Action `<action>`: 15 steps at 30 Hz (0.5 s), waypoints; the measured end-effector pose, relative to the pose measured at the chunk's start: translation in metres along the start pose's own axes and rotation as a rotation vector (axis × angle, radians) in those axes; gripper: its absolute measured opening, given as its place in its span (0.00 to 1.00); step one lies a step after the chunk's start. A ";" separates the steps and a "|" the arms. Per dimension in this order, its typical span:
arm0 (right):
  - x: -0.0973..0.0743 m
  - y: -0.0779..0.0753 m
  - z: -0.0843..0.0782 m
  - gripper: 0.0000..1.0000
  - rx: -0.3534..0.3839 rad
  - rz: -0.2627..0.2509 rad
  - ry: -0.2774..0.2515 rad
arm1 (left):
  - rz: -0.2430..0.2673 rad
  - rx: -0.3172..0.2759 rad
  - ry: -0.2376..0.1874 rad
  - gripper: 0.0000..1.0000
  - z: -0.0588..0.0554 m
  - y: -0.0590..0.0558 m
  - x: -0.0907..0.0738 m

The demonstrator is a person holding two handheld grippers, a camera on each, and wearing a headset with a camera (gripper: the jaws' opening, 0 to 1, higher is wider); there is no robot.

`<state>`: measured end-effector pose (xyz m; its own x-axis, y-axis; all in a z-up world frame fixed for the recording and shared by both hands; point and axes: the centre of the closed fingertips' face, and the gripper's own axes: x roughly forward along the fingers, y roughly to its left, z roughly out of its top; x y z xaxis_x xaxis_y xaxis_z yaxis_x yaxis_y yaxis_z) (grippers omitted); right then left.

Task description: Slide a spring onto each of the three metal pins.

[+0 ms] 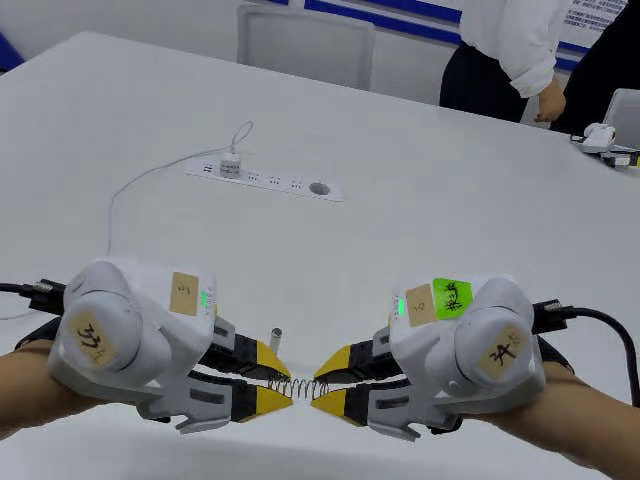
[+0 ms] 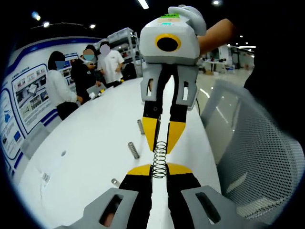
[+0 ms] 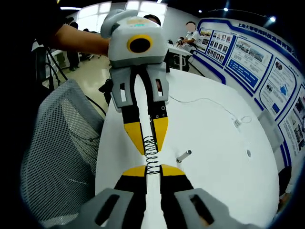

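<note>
The left gripper [image 1: 279,385] and right gripper [image 1: 327,385] each clench one end of the spring [image 1: 301,387], holding it level between them, probably to align it. A metal pin [image 1: 276,338] rests on the table [image 1: 420,230] just behind.

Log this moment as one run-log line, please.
left gripper: shut on spring end | right gripper: shut on other end | spring: held between both | pin: upright beyond
</note>
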<state>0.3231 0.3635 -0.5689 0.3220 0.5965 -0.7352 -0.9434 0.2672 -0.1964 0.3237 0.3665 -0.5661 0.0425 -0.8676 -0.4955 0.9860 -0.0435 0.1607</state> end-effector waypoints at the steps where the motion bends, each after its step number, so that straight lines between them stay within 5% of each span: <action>1: -0.001 -0.001 0.000 0.10 0.001 -0.003 0.000 | -0.002 0.004 -0.007 0.09 0.001 0.000 0.000; 15: -0.002 -0.003 0.001 0.11 -0.023 -0.025 0.001 | -0.012 0.042 -0.011 0.09 0.005 0.003 -0.001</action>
<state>0.3251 0.3619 -0.5660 0.3452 0.5888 -0.7308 -0.9367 0.2643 -0.2295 0.3259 0.3651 -0.5610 0.0282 -0.8723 -0.4881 0.9788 -0.0750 0.1906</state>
